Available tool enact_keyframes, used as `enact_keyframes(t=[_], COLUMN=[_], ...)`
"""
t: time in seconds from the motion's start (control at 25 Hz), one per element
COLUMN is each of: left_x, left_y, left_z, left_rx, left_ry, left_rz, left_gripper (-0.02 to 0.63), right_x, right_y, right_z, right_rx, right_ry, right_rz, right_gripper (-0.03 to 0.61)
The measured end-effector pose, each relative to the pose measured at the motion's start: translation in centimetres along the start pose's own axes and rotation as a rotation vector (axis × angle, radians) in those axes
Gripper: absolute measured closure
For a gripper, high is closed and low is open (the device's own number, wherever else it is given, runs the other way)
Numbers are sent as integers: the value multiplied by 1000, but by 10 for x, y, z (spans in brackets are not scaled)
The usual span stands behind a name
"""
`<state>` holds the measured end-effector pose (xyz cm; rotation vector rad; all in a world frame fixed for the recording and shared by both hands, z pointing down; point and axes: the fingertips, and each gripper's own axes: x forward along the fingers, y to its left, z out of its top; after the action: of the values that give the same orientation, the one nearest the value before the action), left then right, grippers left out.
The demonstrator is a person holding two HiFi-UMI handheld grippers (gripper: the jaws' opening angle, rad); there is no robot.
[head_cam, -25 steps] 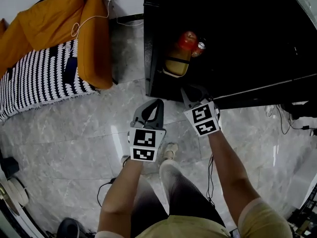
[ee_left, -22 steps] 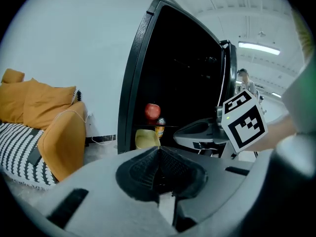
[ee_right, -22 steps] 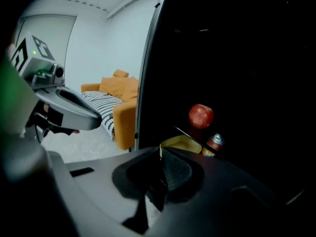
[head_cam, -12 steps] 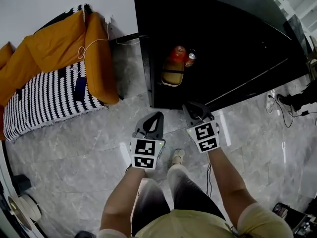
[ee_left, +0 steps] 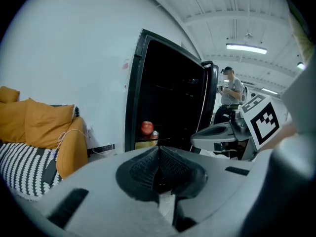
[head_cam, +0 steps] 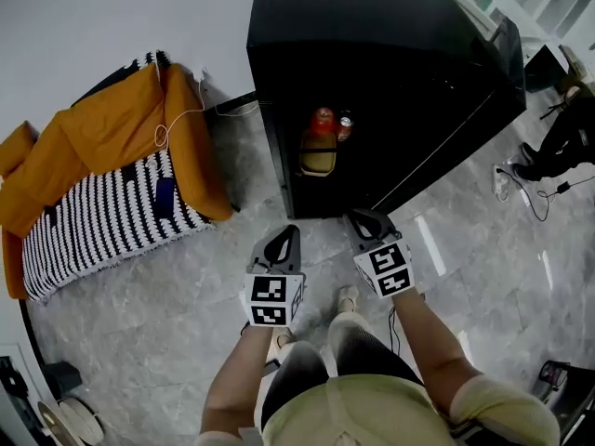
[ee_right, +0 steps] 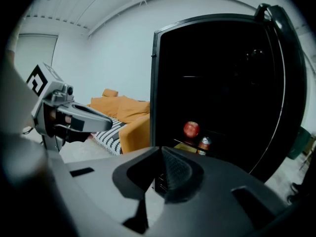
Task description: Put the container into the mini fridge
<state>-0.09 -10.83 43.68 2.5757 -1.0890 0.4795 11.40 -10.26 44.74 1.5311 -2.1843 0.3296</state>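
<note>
Container, head view: the yellowish container [head_cam: 318,159] is sitting inside the open mini fridge [head_cam: 372,54], near a red round item [head_cam: 322,119] and a can [head_cam: 345,123]. I am holding both grippers well apart from it.
Left gripper view: I am keeping the left gripper [ee_left: 158,154] clenched, with nothing between the jaws.
Right gripper view: I am keeping the right gripper [ee_right: 161,157] clenched and empty.
Handling, judged: it is probably light, stiff plastic with smooth walls. I am planning any grip across the rim.
</note>
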Motion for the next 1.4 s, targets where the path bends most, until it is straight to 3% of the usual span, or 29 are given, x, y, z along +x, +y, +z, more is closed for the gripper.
enact_keyframes(t=[0.24,0.6,1.08,1.28,1.4], left_x=[-20,-45,-90,-106,-113], left_y=[-3,-17,-13,-16,-18], left_z=[18,31,23,27,27], left_rx=[-11,-1,-27,29,14], left_ry=[-37,-65,-81,-84,-88], left_rz=[-10,-54,-25,-17,-11], left_gripper=[591,591,591,591,591], right_x=[-20,-50,-93,-101,-105], right_y=[15,40,57,67,73], right_z=[9,21,23,26,26], right_rx=[109,132,163,171,163], right_ry=[-11,-9,-31,-38,-34], right_rz=[7,43,6,16,32], right_gripper=[543,545,545,546,548])
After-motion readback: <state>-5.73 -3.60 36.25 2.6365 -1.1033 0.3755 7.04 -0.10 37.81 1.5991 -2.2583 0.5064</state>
